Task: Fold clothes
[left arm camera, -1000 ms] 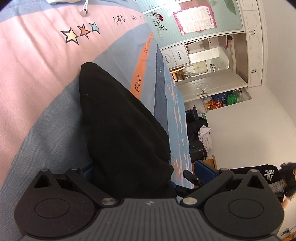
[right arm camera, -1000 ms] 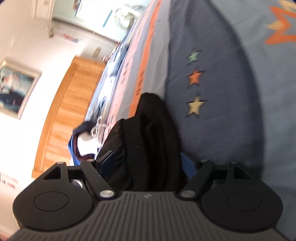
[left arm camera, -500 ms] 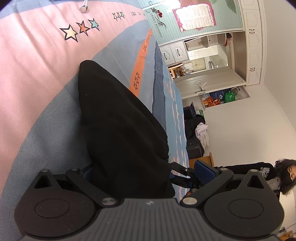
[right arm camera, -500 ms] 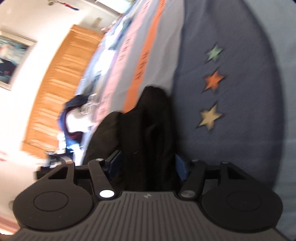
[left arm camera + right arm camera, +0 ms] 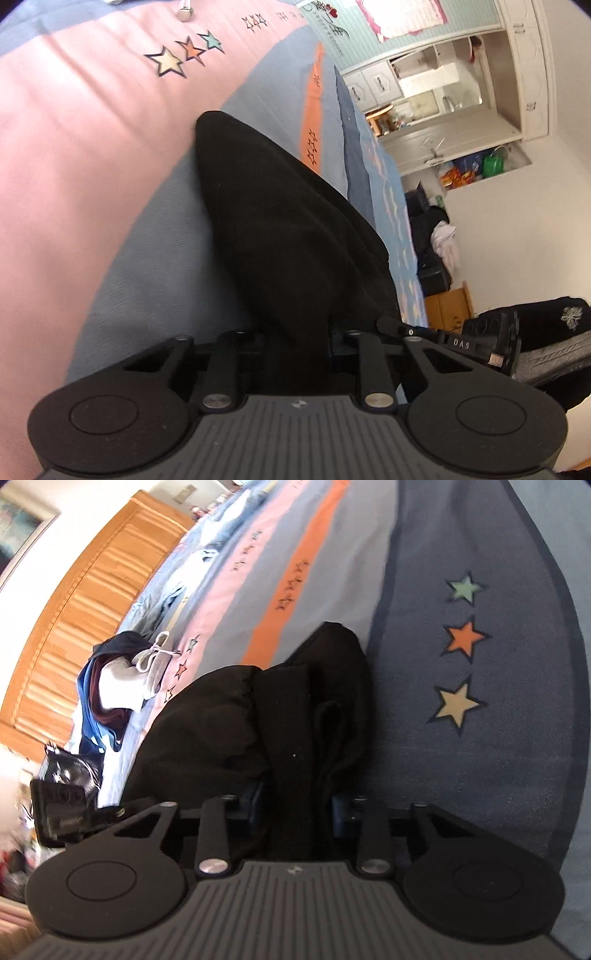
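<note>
Striped bedding with star prints, pink, grey-blue, orange and navy, covers the bed (image 5: pixel 92 192) that carries the work. On it lies the black garment (image 5: pixel 280 236), a dark, soft, matte cloth bunched into thick rolls, one end lying on the cover and the near end running up into both tools. The left tool (image 5: pixel 295 343) is pinching one gathered edge; the right tool (image 5: pixel 295 805) is pressed onto several stacked layers, with a gathered band showing beside it. To fold well, I would judge that both grips should travel together at one height, keep the cloth taut between them, and lay the held edge squarely over the resting part before letting go. Further off, a heap of other clothes (image 5: pixel 122 686) sits by the wooden headboard (image 5: pixel 74 602).
</note>
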